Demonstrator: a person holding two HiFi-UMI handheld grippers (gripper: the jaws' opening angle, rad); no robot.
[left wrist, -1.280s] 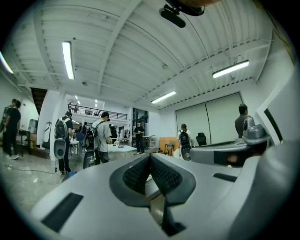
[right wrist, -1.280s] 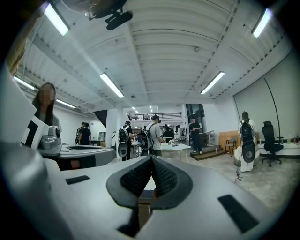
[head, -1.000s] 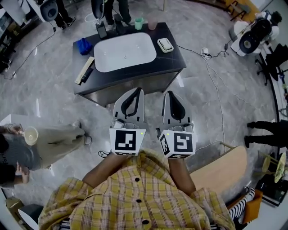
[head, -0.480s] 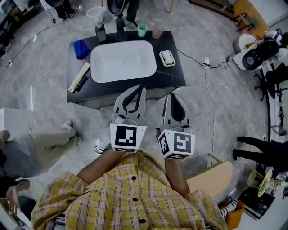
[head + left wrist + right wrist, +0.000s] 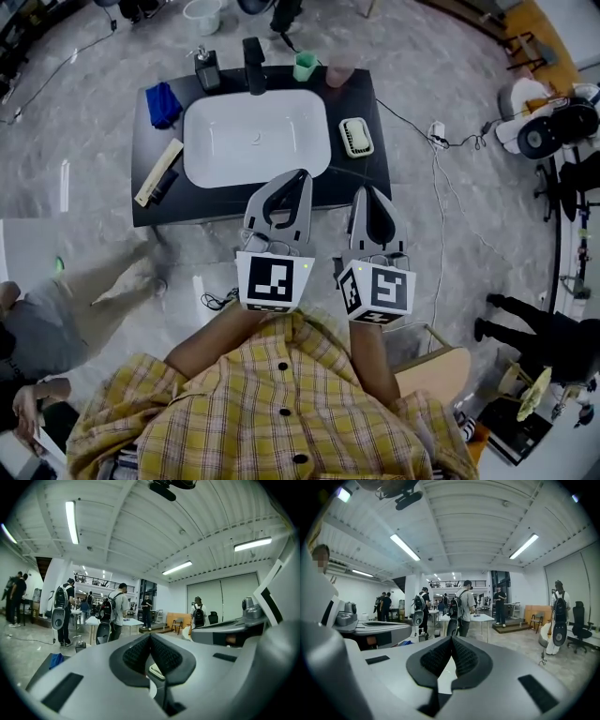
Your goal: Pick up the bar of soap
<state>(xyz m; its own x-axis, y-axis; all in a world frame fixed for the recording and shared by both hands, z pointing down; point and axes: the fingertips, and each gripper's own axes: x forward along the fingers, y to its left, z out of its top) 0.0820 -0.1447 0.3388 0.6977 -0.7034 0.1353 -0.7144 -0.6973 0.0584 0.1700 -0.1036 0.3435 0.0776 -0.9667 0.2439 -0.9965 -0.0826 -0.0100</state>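
While the person in the yellow plaid shirt (image 5: 272, 412) stands short of the black counter (image 5: 380, 164), both grippers are held out side by side at mid-frame of the head view, marker cubes facing up at their rear ends.

Left gripper (image 5: 301, 174): jaws pressed together tip to tip, nothing between them. Its own view shows the ribbed pads (image 5: 138, 654) meeting along one line.

Right gripper (image 5: 365, 190): likewise closed, pads (image 5: 464, 657) touching, empty.

Bar of soap (image 5: 356, 137): lies in a pale soap dish (image 5: 343, 125) on the countertop, just right of the white basin (image 5: 216, 150), upper centre-right of the head view. It is well apart from both grippers; the right gripper's tip is the nearer one, directly below it in the frame. In the left gripper view a slice of the dish shows through the gap beneath the closed pads.

Other items on the counter:
- Blue cloth (image 5: 162, 103) at the upper left corner.
- Dark pump bottle (image 5: 207, 67), black tap (image 5: 254, 64), green cup (image 5: 304, 66) and pinkish cup (image 5: 339, 73) along the back edge.
- Long pale bar-shaped item (image 5: 157, 172) at the left edge — what it is I cannot tell.

Cables (image 5: 441, 187) trail over the grey floor at right.
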